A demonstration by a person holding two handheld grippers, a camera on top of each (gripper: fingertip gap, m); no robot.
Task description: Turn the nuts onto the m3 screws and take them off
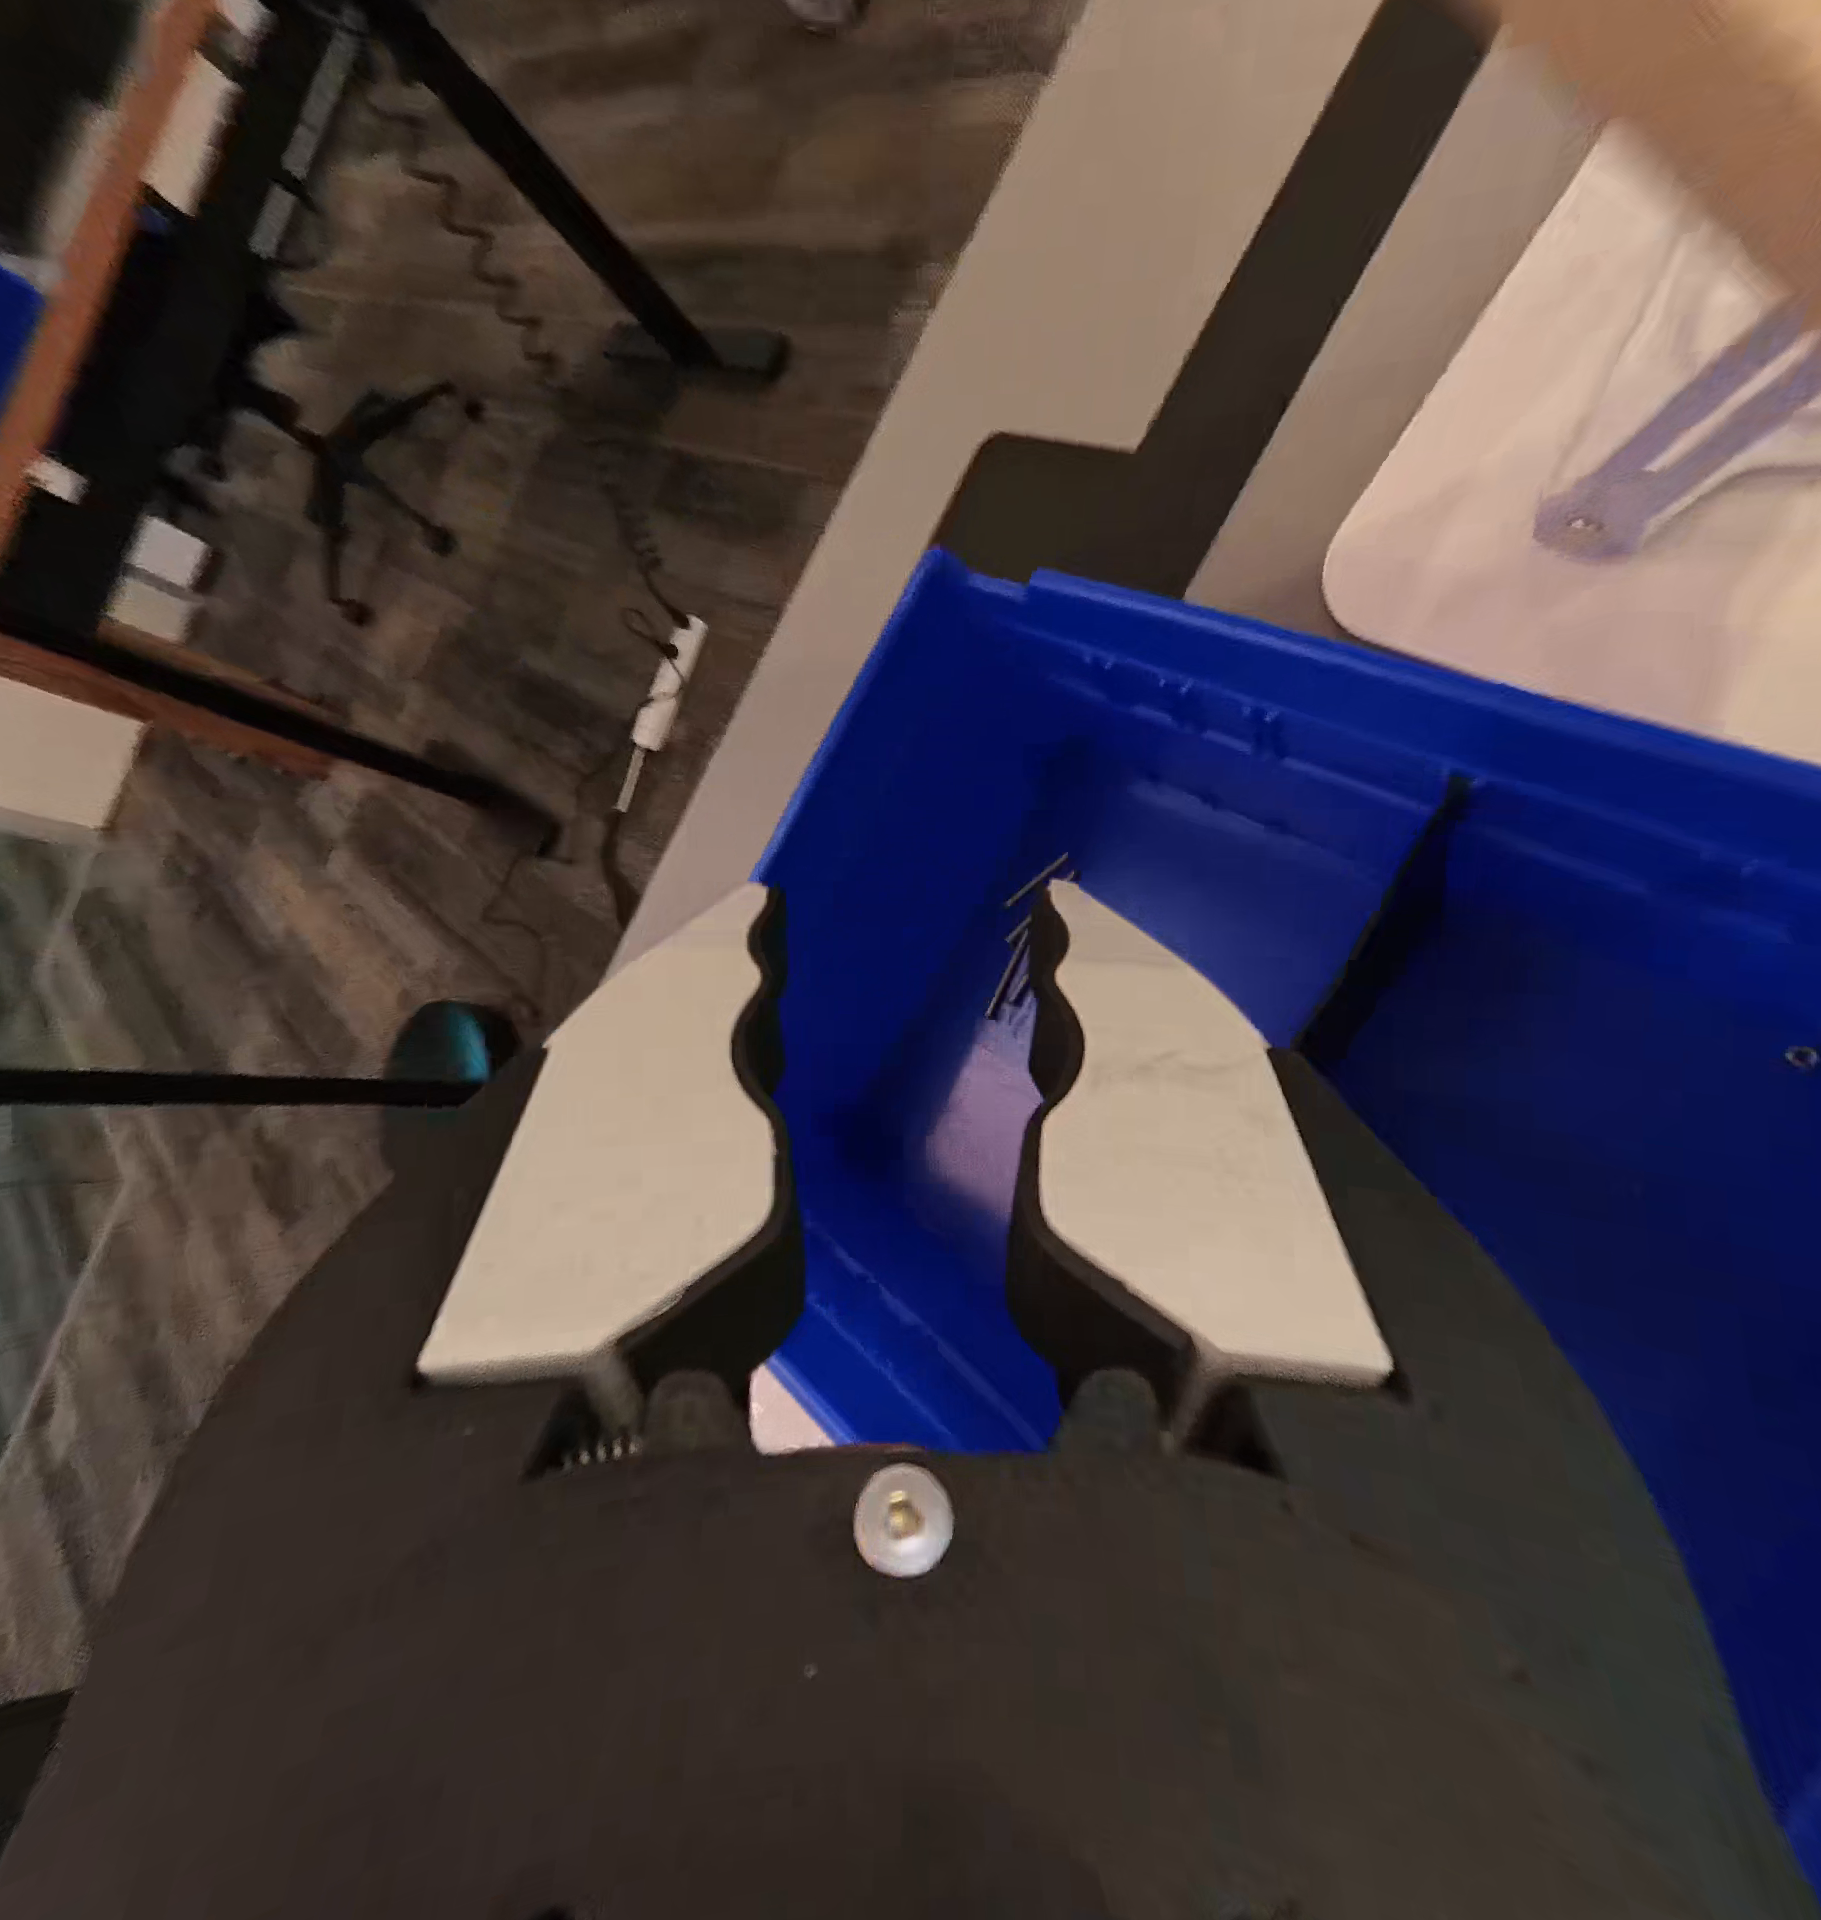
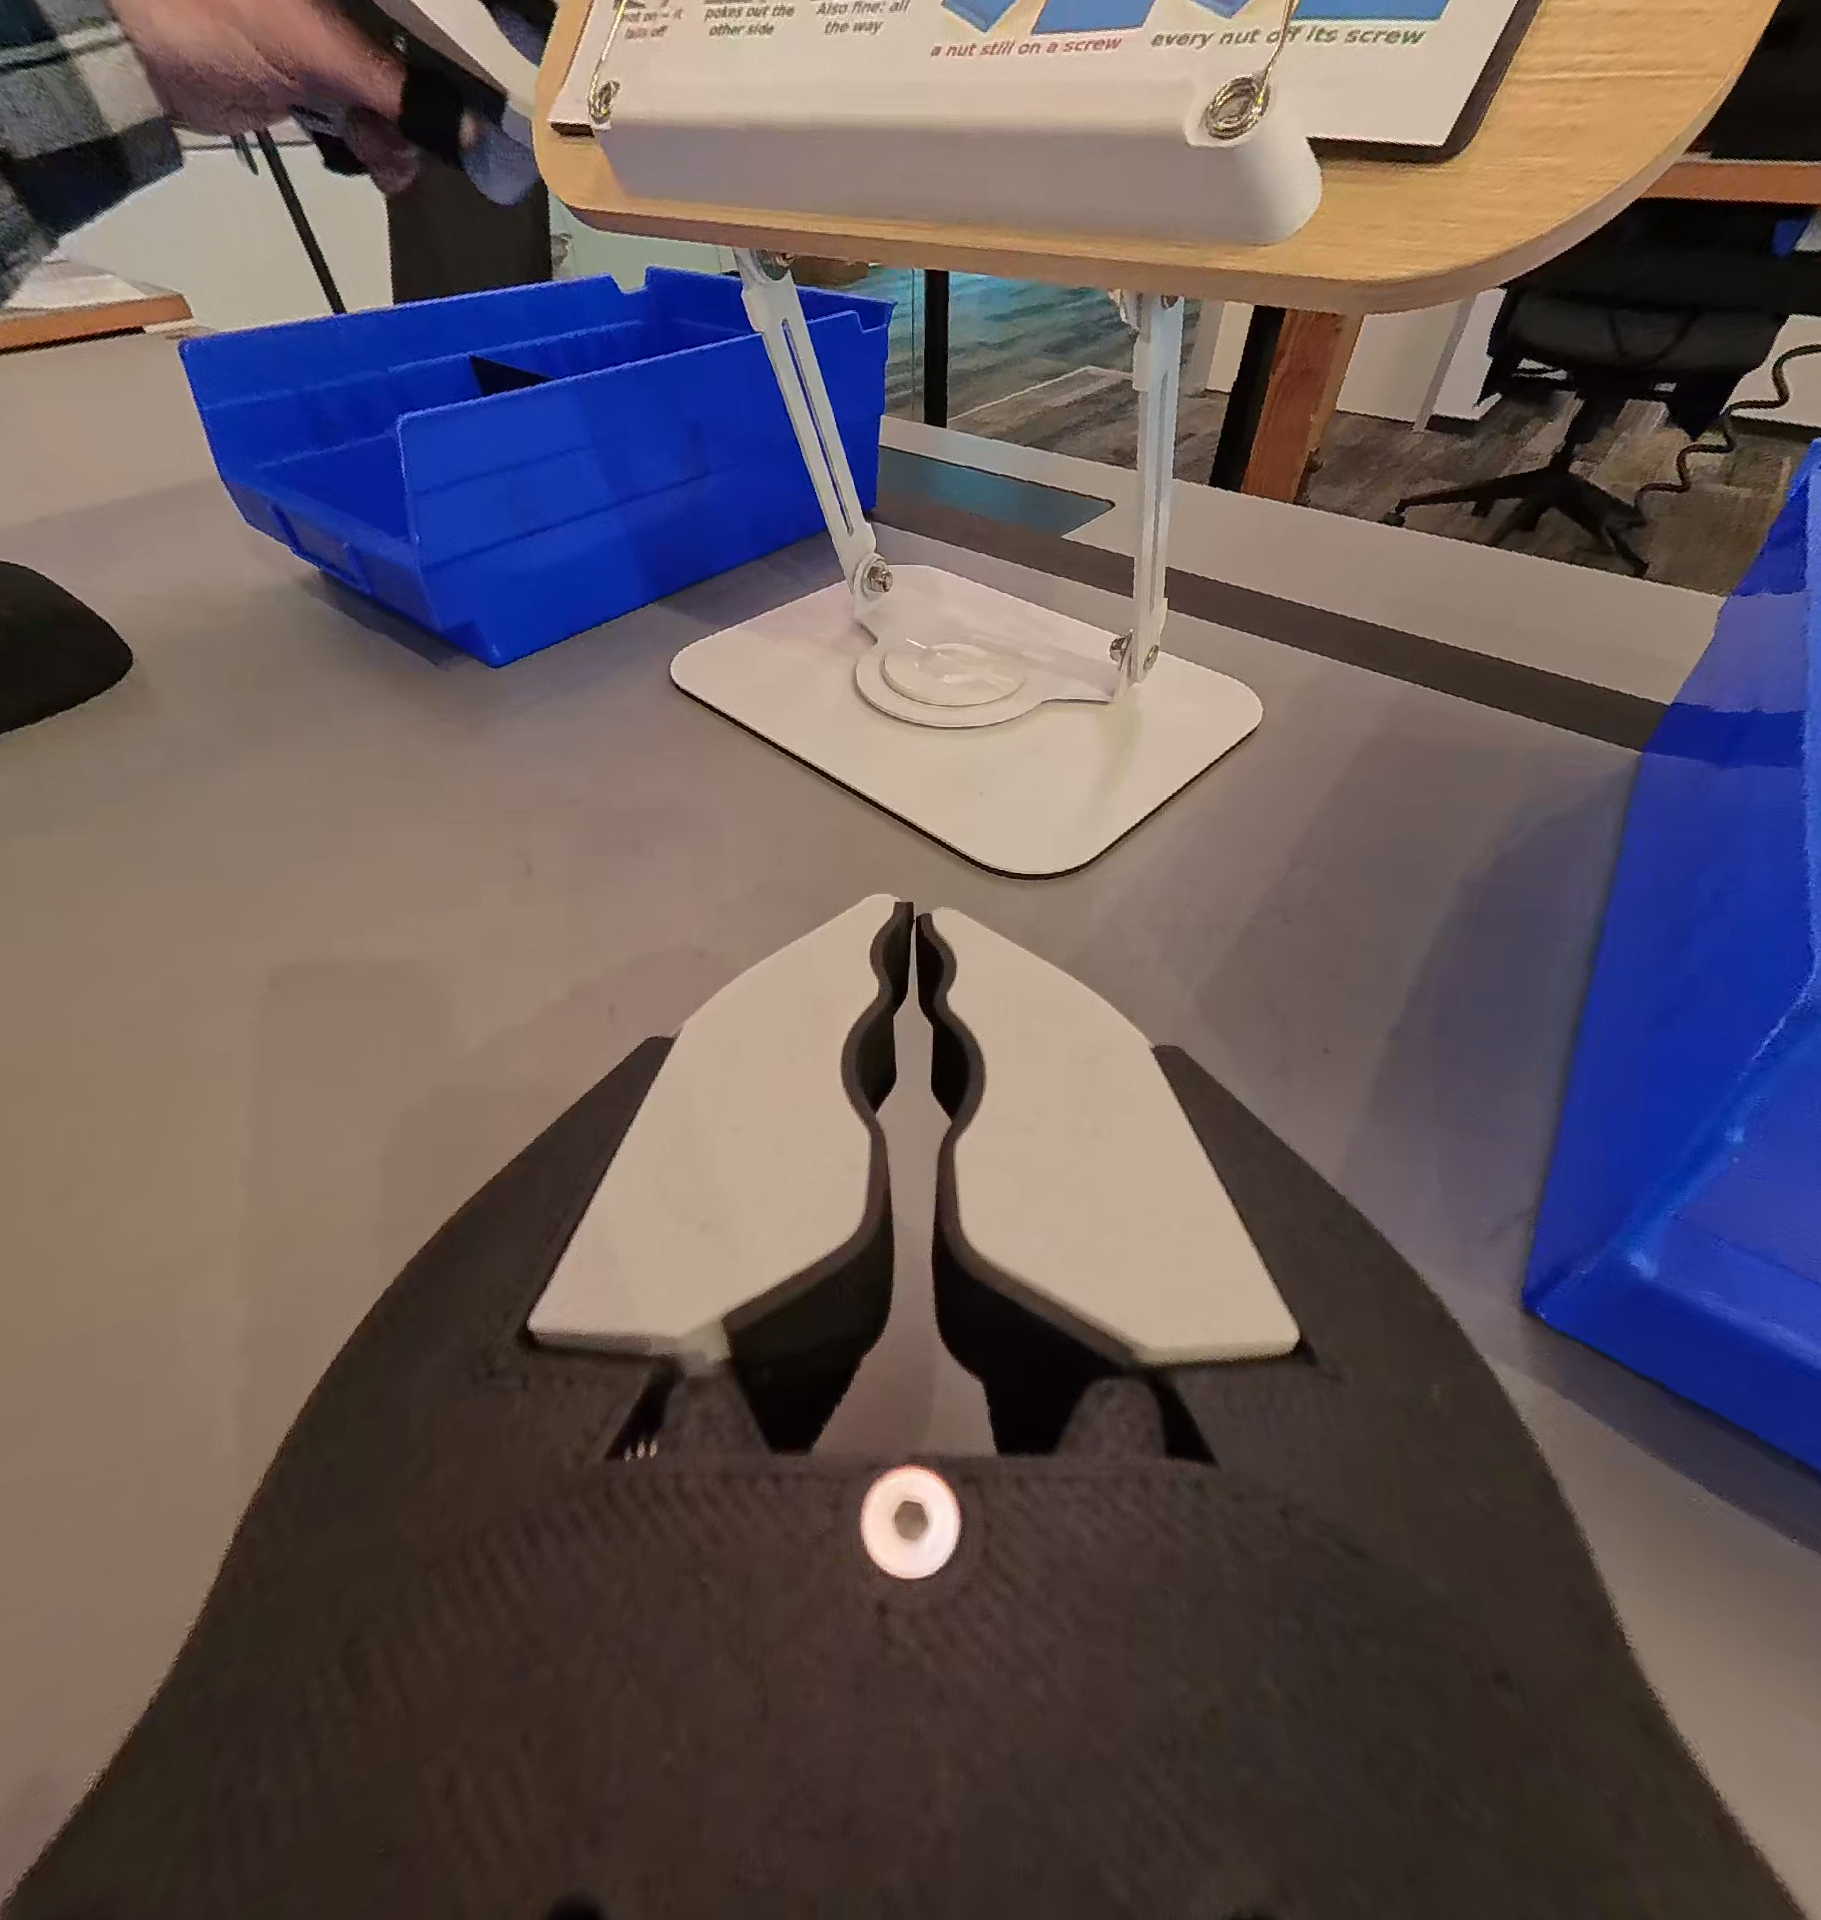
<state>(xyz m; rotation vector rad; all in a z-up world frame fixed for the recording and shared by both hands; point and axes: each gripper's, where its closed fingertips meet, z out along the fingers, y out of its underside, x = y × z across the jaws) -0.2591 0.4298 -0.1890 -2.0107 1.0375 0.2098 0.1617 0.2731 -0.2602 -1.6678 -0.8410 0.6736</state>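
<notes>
My left gripper [image 1: 914, 894] is open and hangs over the left compartment of a blue bin [image 1: 1405, 727]; nothing is between its pads. A few thin dark rods [image 1: 1031, 935] lie on the bin floor by the right fingertip [image 1: 1067, 904]. A black divider [image 1: 1384, 914] splits the bin, and a small nut [image 1: 1799, 1058] lies in the other compartment. My right gripper [image 2: 911, 914] is shut, tips together with nothing showing between them, low over the grey table [image 2: 366, 883]. The same bin [image 2: 532, 478] stands at the back left, under a hand and sleeve [image 2: 158, 83].
A white stand base [image 2: 1041, 769] sits mid-table just beyond my right fingertips and carries a wooden board [image 2: 1508, 208] overhead. A second blue bin [image 2: 1737, 1039] is at the right edge. A black pad [image 2: 23, 644] lies at the left. The table edge and floor [image 1: 366, 727] are left of the bin. The left gripper's tips are roughly 45 cm from the right gripper's. My left gripper's tips are some 20 cm from the small nut [image 1: 1799, 1058]. Seen from the right wrist view [image 2: 569, 627] as well.
</notes>
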